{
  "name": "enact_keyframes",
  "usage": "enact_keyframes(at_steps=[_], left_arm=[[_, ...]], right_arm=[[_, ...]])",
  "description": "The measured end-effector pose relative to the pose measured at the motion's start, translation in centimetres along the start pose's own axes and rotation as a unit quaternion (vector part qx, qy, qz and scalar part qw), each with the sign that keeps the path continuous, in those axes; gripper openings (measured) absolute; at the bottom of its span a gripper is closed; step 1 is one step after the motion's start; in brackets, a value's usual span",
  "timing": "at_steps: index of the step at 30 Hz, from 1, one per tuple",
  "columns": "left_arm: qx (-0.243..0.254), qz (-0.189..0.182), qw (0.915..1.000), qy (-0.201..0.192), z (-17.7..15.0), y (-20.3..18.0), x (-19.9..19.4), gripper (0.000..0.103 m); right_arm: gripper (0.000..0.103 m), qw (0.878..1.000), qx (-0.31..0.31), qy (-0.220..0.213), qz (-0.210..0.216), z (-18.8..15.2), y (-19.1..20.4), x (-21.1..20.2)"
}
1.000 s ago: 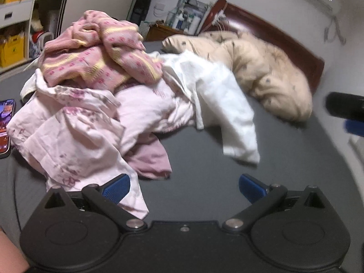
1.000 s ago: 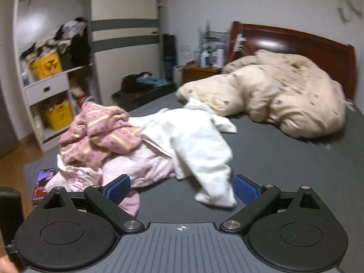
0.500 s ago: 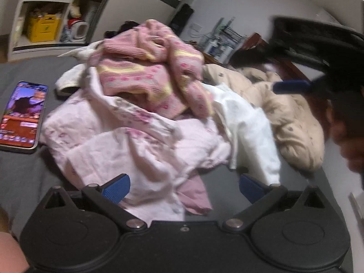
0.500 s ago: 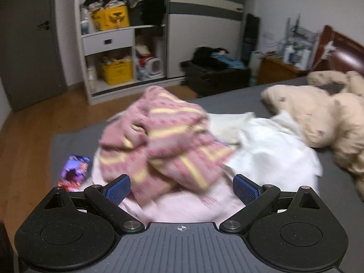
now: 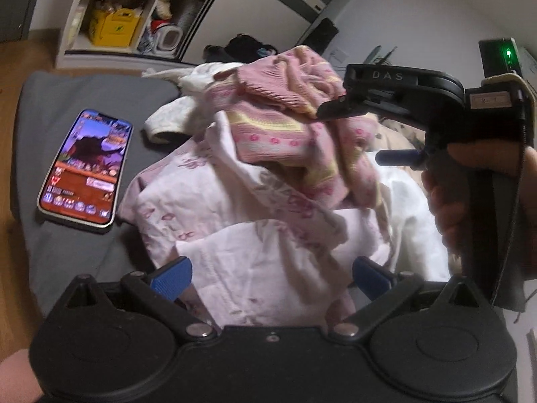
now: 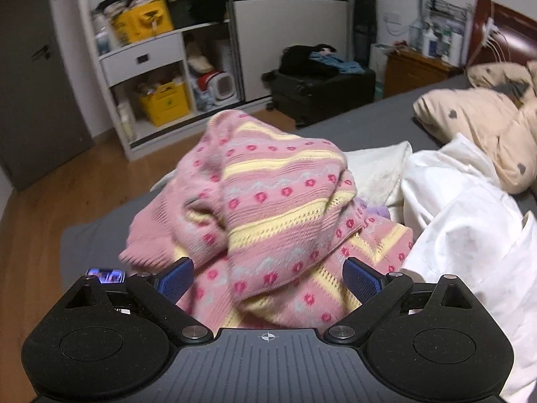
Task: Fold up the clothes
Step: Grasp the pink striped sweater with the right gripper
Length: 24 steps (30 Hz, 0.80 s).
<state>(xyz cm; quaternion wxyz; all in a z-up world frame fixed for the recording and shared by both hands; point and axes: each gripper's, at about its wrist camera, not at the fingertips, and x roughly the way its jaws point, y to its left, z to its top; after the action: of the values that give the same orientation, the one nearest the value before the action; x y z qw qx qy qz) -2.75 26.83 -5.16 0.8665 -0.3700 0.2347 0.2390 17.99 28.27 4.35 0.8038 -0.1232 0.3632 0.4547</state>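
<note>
A heap of clothes lies on the grey bed sheet (image 5: 67,107). A pink knitted sweater (image 6: 268,201) with yellow stripes tops the heap and bulges up between the fingers of my right gripper (image 6: 268,278), which stands open around it. Below the sweater (image 5: 285,124) spreads a pale pink floral garment (image 5: 235,228). My left gripper (image 5: 270,278) is open, with that floral cloth lying between its blue pads. In the left wrist view, a hand holds the right gripper at the upper right, one of its fingers (image 5: 339,105) resting over the sweater.
A lit phone (image 5: 85,171) lies on the sheet left of the heap. A white garment (image 6: 470,228) lies right of the sweater, a beige duvet (image 6: 486,121) beyond it. Past the bed edge are wood floor, open shelves (image 6: 151,67) and a black suitcase (image 6: 322,90).
Both grippers have moved in close over the heap. The right one now has the sweater between its open fingers, and the left one has reached the floral garment.
</note>
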Motion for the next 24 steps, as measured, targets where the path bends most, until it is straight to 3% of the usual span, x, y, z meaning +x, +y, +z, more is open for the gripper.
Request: enact_keyframes(at_steps=[3, 5, 10, 13, 15, 19, 24], left_arm=[[-0.005, 0.004, 1.0000, 0.005, 0.0, 0.2, 0.3, 0.103], [-0.002, 0.010, 0.9999, 0.005, -0.1, 0.2, 0.4, 0.103], [-0.003, 0.015, 0.9999, 0.004, -0.3, 0.3, 0.3, 0.103], [-0.001, 0.014, 0.9999, 0.004, -0.4, 0.1, 0.3, 0.103], [0.001, 0.013, 0.9999, 0.005, -0.5, -0.1, 0.2, 0.103], [0.006, 0.010, 0.9999, 0.005, -0.6, -0.4, 0.1, 0.103], [0.011, 0.008, 0.9999, 0.004, -0.6, -0.7, 0.1, 0.103]], right_arm=[[0.094, 1.000, 0.004, -0.001, -0.007, 0.6, -0.3, 0.9], [0.079, 1.000, 0.005, -0.003, -0.009, 1.0, -0.3, 1.3], [0.061, 1.000, 0.002, -0.016, -0.001, 1.5, -0.2, 1.2], [0.043, 0.999, 0.021, -0.025, 0.021, 1.5, -0.7, 0.6], [0.037, 0.997, 0.047, -0.031, 0.043, 1.5, -1.3, 0.0], [0.030, 0.982, 0.144, -0.053, 0.108, 1.3, -3.9, -1.2], [0.026, 0.947, 0.245, -0.117, 0.169, 1.2, -6.7, -4.1]])
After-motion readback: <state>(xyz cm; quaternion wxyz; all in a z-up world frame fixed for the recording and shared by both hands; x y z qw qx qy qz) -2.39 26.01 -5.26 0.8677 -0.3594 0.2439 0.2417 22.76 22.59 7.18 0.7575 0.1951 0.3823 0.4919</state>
